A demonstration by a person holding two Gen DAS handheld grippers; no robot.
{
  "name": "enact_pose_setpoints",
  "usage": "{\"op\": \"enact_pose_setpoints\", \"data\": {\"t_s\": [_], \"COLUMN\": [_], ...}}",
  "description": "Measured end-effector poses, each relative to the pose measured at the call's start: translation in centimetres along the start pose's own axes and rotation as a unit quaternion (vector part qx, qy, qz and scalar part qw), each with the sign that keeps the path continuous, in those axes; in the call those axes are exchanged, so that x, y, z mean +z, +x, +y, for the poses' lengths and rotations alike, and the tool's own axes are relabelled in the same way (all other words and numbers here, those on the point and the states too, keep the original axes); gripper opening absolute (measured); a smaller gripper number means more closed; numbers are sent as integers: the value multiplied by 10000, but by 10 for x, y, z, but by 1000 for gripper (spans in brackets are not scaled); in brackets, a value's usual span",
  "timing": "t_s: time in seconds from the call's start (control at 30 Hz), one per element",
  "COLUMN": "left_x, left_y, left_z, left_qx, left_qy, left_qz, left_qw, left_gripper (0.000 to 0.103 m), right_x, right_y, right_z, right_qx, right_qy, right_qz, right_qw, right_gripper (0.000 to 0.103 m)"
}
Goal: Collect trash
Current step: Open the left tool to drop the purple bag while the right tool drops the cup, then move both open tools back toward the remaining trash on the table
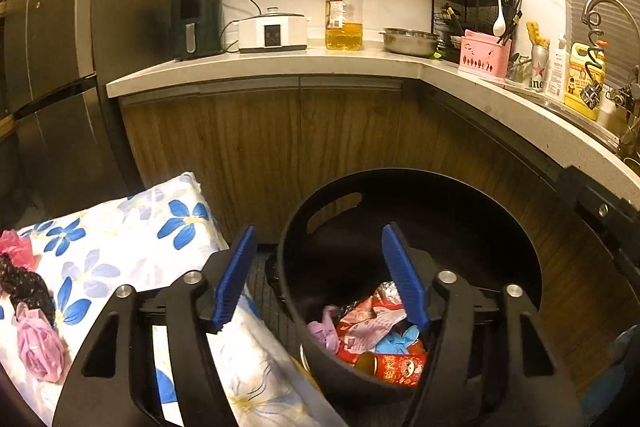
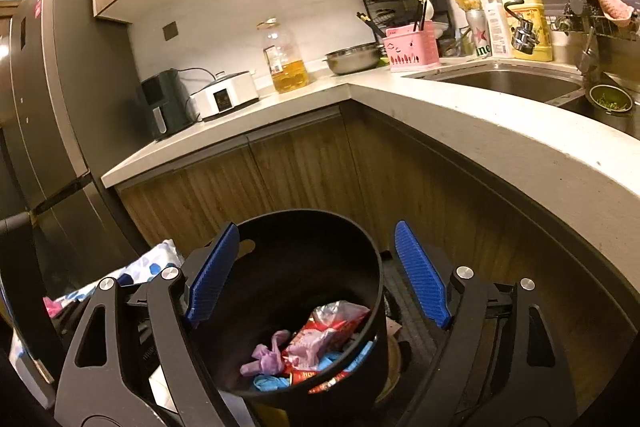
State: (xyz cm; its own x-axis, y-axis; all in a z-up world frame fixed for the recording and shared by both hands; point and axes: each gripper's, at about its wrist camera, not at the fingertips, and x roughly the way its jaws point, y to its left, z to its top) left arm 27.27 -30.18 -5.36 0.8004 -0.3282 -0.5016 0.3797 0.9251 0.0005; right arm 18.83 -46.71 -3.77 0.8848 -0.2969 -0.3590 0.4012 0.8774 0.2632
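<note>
Trash [image 2: 308, 351] in black bin [image 2: 376, 275], lower part behind rim.

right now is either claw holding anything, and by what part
Nothing is held. The left claw and the right claw both stand open above the black bin, with no trash between their fingers.

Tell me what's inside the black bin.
The bin holds a purple bag, red wrappers, blue gloves and a red can. Anything beneath them is hidden.

Bin [image 2: 360, 267] bottom hidden under wrappers, can [image 1: 394, 367] label too small to read, floral cloth [image 1: 120, 227] cut off at left edge.
</note>
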Motion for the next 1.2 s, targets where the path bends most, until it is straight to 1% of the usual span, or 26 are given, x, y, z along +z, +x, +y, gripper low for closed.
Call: {"op": "enact_pose_setpoints", "data": {"t_s": [0.03,0.1,0.2,0.43,0.5,0.67,0.9,1.1,1.2], "left_x": [0,-3,-9,-24,-29,-42,-66,-84,-93], "left_y": [-3,-13,-28,-61,-71,-97,-129,-150,-162], "left_z": [2,7,14,34,42,61,97,134,157], "left_qx": [19,98,189,575,674,966,1337,1651,1862], "left_qy": [-16,-79,-161,-286,-345,-419,-603,-836,-985], "left_qz": [-14,-82,-161,-210,-251,-348,-327,-283,-293], "left_qw": [10000,9999,9996,9977,9968,9938,9886,9823,9771], "left_gripper": [71,80,85,90,96,97,97,97,97], "right_x": [-2,-7,-13,-27,-31,-42,-64,-80,-90], "right_y": [-3,-9,-18,-42,-50,-69,-90,-100,-104], "right_z": [1,6,12,26,28,41,59,88,111], "right_qx": [-18,-50,-57,-111,-83,-1,156,393,576], "right_qy": [-51,-174,-346,-578,-596,-761,-812,-871,-1006], "right_qz": [-9,-18,-37,-95,-118,-162,-121,-33,9], "right_qw": [10000,9998,9994,9982,9981,9970,9965,9954,9933], "right_gripper": [80,80,80,81,83,85,86,86,86]}}
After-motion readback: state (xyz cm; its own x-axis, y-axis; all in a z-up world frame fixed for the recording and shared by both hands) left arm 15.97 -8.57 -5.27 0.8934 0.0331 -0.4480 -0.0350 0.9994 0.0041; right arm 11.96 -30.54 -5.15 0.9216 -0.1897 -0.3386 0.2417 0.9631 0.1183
